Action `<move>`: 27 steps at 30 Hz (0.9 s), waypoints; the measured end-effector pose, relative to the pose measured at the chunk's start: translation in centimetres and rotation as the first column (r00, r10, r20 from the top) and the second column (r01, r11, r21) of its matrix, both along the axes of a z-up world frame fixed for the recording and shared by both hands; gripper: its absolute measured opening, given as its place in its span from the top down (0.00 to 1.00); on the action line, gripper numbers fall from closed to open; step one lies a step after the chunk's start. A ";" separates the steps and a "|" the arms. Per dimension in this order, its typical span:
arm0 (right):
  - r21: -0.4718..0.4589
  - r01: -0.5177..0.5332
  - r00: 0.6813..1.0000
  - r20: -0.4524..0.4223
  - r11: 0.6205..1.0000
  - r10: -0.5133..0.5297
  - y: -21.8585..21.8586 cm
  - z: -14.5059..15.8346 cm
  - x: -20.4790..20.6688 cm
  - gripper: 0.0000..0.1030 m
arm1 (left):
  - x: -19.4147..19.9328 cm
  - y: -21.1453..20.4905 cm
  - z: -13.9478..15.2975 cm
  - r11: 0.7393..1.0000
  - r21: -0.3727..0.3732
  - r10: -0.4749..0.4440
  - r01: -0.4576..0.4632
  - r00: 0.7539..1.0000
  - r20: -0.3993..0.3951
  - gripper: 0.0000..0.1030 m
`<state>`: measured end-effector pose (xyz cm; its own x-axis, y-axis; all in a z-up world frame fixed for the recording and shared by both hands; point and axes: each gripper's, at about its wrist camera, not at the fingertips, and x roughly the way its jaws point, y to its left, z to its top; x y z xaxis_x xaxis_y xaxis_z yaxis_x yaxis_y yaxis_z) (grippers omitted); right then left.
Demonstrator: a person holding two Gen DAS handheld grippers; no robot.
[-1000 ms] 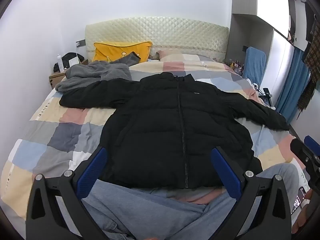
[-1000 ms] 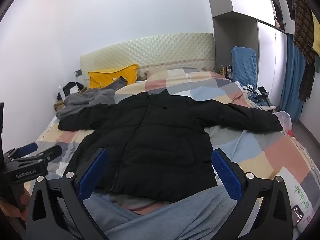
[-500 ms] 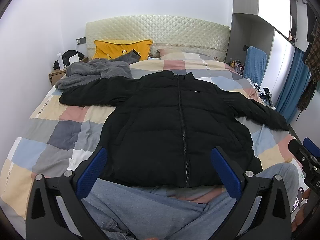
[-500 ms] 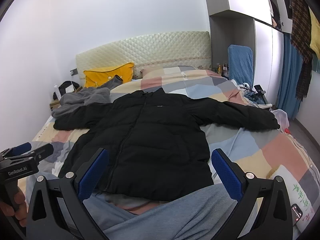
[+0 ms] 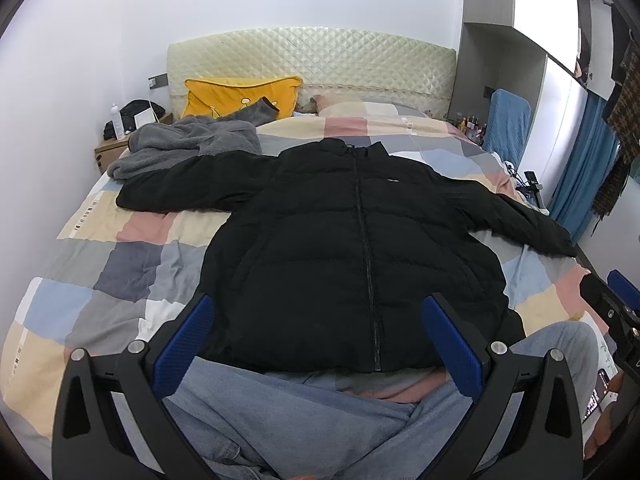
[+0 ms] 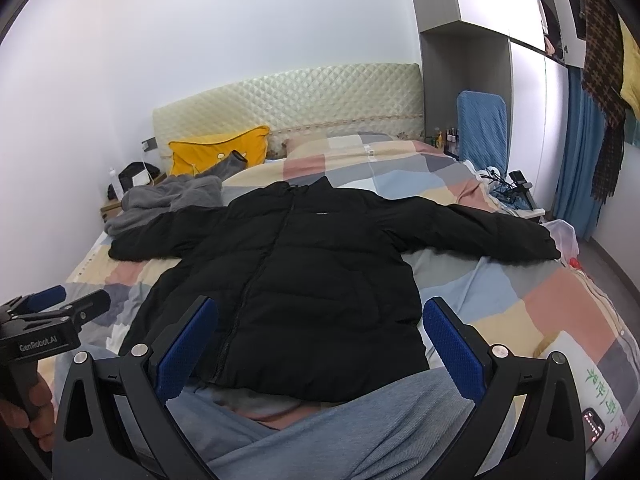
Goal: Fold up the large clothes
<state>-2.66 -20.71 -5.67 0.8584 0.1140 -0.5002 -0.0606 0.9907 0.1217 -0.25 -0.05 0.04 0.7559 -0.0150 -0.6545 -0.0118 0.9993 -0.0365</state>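
we hold the left gripper (image 5: pixel 318 334) wide open with nothing between its blue pads (image 5: pixel 186 338), and the right gripper (image 6: pixel 320 336) is spread just as wide and empty too. both hover above our grey-trousered legs (image 5: pixel 304 420) at the foot of the bed (image 5: pixel 120 264). just past the fingertips, toward 12 o'clock, the black puffer jacket (image 5: pixel 340 248) lies flat and face up on the patchwork duvet, zipped shut, its hem nearest us and its collar pointing at the quilted headboard (image 5: pixel 312 64). one sleeve (image 5: pixel 188 188) reaches out to 10 o'clock and its cuff end lies beside a heap of grey fleece clothing (image 5: pixel 188 146); the other sleeve (image 6: pixel 480 232) stretches to 2 o'clock toward the bed's edge. behind the fleece, at 11 o'clock, a yellow pillow (image 5: pixel 240 94) leans on the headboard. at 1 o'clock a blue-covered chair (image 6: pixel 482 128) stands by the wardrobe, with blue curtains (image 6: pixel 576 152) farther round at 2 o'clock.
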 end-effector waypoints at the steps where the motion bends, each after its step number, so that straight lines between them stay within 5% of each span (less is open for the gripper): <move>1: 0.003 -0.002 1.000 0.001 1.000 0.002 0.0 0.0 0.0 0.00 | 0.0 0.0 0.0 1.000 -0.001 -0.003 0.003 1.000 -0.002 0.00; 27: 0.008 0.008 1.000 0.005 1.000 -0.008 -0.4 0.5 -0.5 0.00 | 0.8 -0.3 0.1 0.999 -0.010 -0.050 0.050 0.999 -0.020 0.00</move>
